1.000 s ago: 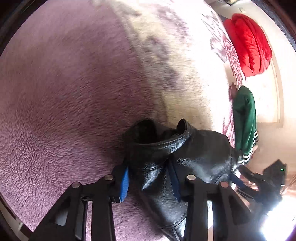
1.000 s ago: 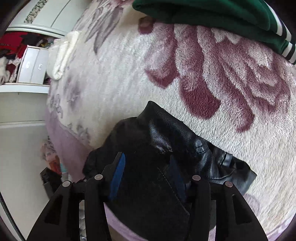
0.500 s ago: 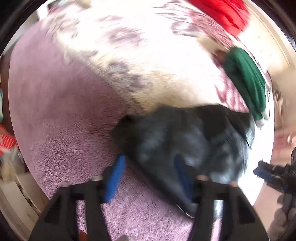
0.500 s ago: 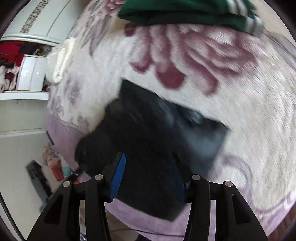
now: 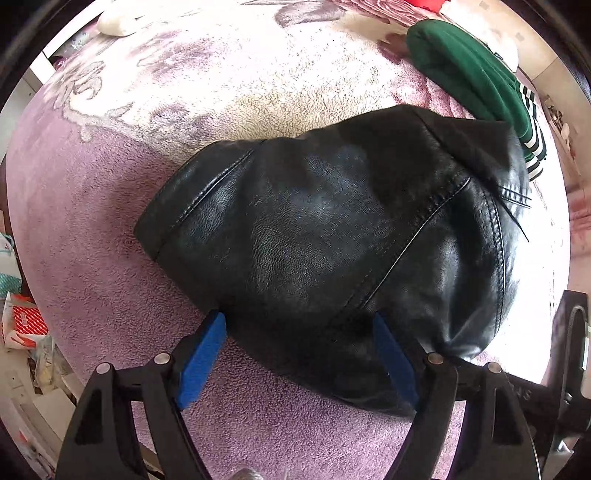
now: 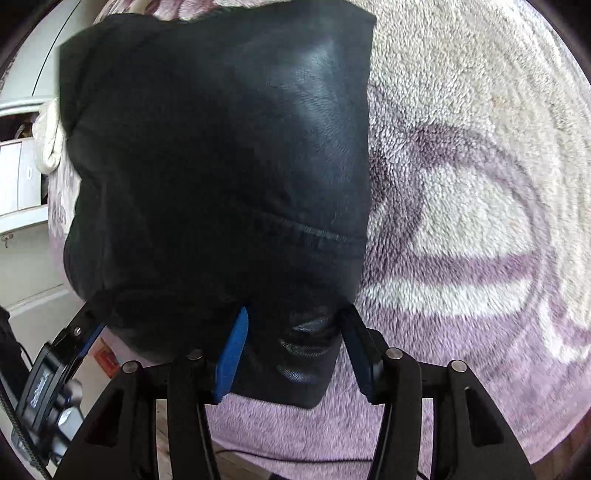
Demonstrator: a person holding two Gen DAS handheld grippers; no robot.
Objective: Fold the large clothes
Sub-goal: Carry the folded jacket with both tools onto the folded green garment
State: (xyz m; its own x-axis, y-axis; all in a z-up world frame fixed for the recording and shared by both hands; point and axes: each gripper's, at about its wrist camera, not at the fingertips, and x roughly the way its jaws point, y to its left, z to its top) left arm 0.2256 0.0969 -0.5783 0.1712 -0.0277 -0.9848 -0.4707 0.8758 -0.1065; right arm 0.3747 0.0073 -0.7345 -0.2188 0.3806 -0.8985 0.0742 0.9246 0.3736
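Observation:
A black leather jacket (image 5: 332, 229) lies folded into a compact bundle on a purple and cream fleece blanket (image 5: 92, 229). My left gripper (image 5: 299, 350) is open, its blue pads either side of the jacket's near edge, not clamped. In the right wrist view the jacket (image 6: 221, 147) fills the upper left. My right gripper (image 6: 295, 347) is open with a fold of the jacket's edge lying between its pads. The left gripper also shows in the right wrist view (image 6: 81, 332) at the jacket's left edge.
A folded green garment with white stripes (image 5: 476, 77) lies beyond the jacket at the upper right. A white pillow (image 5: 118, 22) sits at the far left of the bed. Bags and clutter (image 5: 22, 325) lie on the floor left of the bed. White cabinets (image 6: 18, 177) stand behind.
The jacket went from a crumpled heap with collar up to a flat folded bundle, smooth back panel showing. Both grippers swung round and drew back to its near edge.

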